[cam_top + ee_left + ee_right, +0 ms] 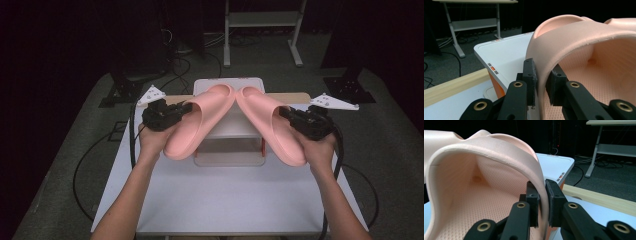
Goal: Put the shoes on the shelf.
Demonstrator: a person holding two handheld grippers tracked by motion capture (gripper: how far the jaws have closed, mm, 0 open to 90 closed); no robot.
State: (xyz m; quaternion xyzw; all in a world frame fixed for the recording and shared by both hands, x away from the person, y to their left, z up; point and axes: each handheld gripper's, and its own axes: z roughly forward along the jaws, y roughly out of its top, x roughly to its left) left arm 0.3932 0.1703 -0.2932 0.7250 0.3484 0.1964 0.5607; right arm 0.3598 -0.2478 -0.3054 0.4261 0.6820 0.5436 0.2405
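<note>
Above the white table (225, 200), both grippers (541, 82) (542, 202) clamp pink slippers (200, 125) (272, 125); toes hide the rack (230, 157)

Two slippers held over the rack at the table's far middle

The left slipper (197, 122) hangs at the left gripper (186, 108), the right slipper (270, 125) at the right gripper (284, 113); their far ends touch above the rack (230, 127), and their near ends spread apart. The rack stands on the table (225, 195), with a wooden strip (295, 97) behind it and floor cables (85, 165) left of the table.
</note>
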